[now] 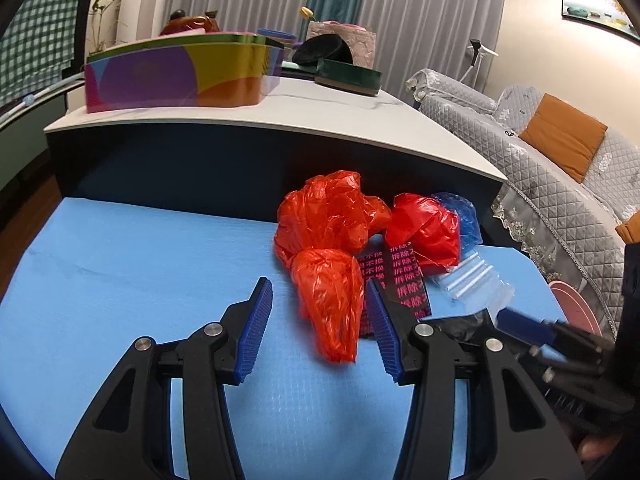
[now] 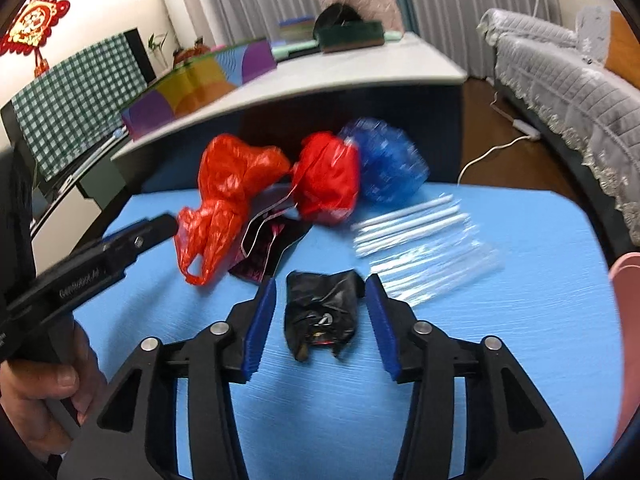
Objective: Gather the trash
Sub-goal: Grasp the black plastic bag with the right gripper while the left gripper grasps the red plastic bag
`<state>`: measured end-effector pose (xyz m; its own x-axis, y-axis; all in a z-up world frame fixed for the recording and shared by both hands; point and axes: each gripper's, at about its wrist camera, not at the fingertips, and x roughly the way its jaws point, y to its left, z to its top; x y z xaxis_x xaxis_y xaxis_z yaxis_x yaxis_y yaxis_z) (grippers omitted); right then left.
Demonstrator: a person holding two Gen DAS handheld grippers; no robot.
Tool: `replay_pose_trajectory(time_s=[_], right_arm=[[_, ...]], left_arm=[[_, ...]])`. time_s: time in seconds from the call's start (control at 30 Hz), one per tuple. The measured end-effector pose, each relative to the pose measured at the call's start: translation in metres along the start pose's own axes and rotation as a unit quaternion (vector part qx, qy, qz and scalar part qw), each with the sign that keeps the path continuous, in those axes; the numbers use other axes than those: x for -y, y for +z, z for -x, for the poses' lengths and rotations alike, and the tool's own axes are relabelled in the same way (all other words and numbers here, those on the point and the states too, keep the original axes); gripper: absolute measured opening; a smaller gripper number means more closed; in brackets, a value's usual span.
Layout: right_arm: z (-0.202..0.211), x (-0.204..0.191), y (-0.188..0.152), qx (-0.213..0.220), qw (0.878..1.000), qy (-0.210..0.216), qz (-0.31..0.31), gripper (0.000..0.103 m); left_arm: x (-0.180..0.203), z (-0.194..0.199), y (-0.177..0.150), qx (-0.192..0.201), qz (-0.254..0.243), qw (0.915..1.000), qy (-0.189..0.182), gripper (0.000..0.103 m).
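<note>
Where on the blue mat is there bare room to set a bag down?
The blue mat is bare left of the orange bag, up to the dark cabinet front. It is also bare right of the clear sleeve. The middle is crowded: red bag, blue bag, black bag.

Soft, even indoor light, no hard shadows. Fisheye bends the room's edges, corners vignetted black. The clear plastic sleeve (image 2: 428, 248) smears with motion blur.

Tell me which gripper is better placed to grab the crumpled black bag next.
The right gripper. It is open, and the black bag lies between its fingers on the blue mat. The left gripper is also open, but it is lined up on the orange bag instead.
</note>
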<state>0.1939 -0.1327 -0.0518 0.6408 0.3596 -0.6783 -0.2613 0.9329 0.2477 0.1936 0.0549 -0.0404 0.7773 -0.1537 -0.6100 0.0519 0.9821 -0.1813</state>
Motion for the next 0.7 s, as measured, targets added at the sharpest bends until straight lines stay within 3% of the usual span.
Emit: replay_pose_trajectory(time_s=[0.27, 0.4, 0.47, 0.7], right_arm=[[-0.016, -0.010, -0.003, -0.043, 0.998, -0.021, 0.027, 0.051], [-0.017, -0.012, -0.004, -0.052, 0.998, -0.028, 0.036, 0.049], [-0.018, -0.013, -0.004, -0.054, 0.998, -0.027, 0.036, 0.043], [-0.009, -0.014, -0.003, -0.040, 0.998, -0.038, 0.041, 0.042]], left_arm=[[0.000, -0.027, 0.000, -0.034, 0.011, 0.9993, -0.003, 0.047], [0.004, -0.030, 0.000, -0.038, 0.005, 0.9992, -0.005, 0.027], [0.003, -0.029, 0.001, -0.036, 0.005, 0.9993, -0.003, 0.024], [-0.002, -0.017, 0.005, -0.029, 0.014, 0.9994, 0.010, 0.013]])
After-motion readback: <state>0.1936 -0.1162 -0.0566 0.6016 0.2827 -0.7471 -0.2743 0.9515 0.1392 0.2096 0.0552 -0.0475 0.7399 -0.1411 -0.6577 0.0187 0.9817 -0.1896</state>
